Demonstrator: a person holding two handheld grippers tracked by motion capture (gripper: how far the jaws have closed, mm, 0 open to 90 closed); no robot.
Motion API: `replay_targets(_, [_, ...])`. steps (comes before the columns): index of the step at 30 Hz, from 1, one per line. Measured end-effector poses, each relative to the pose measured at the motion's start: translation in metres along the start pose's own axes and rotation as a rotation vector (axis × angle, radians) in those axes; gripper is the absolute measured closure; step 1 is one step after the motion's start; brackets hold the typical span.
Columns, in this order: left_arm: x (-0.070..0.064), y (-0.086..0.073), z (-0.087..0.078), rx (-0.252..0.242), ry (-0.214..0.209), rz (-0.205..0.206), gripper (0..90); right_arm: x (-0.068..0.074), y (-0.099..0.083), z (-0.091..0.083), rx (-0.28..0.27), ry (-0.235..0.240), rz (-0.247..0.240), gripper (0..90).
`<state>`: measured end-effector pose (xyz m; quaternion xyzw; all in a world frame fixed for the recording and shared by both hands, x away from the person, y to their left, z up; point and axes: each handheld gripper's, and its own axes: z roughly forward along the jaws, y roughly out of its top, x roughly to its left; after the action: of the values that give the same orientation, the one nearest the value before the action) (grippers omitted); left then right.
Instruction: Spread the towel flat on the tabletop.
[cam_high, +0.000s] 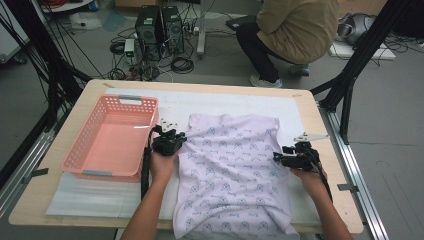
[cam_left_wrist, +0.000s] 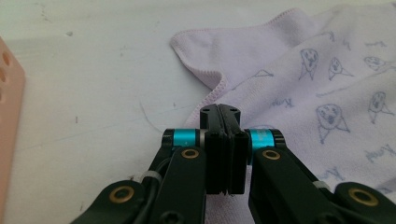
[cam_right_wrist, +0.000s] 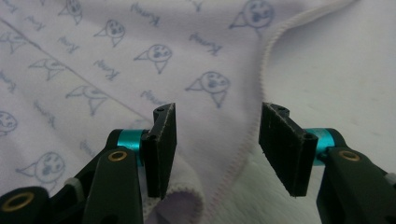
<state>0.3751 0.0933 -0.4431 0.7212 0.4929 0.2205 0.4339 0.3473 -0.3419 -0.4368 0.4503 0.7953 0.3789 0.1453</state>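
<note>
Item: towel (cam_high: 232, 175), pale lilac with small printed faces, spread flat on the white mat (cam_high: 80, 195) at the middle of the table (cam_high: 320, 125), its near edge hanging toward the person. A pink basket (cam_high: 90, 150) stands just beside it on the left.

Handling, as judged: light, soft and limp; it will sag and fold wherever unsupported, and the fine pile may slip from a shallow bite. Best taken at the stitched hem, near a corner, with a full pinch over the edge.

Left gripper (cam_left_wrist: 219, 114): jaws closed flat together at the towel's left hem; whether cloth sits between the pads cannot be told.

Right gripper (cam_right_wrist: 217, 140): jaws wide apart, straddling the right hem, one pad over the cloth, the other over bare mat; nothing gripped.
</note>
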Motion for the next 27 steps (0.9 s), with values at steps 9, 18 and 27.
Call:
replay_targets(9, [-0.003,0.005,-0.013,-0.047,-0.055,-0.028,59.7,0.000,0.014,0.025,0.031,-0.100,-0.101,88.4])
replay_targets(18, [-0.022,0.002,-0.028,-0.016,-0.245,-0.012,40.2,-0.029,0.025,0.028,-0.084,-0.285,0.056,88.1])
replay_targets(27, [-0.047,-0.014,-0.014,0.179,-0.267,0.127,52.9,-0.016,0.020,-0.006,-0.148,-0.185,0.047,63.9])
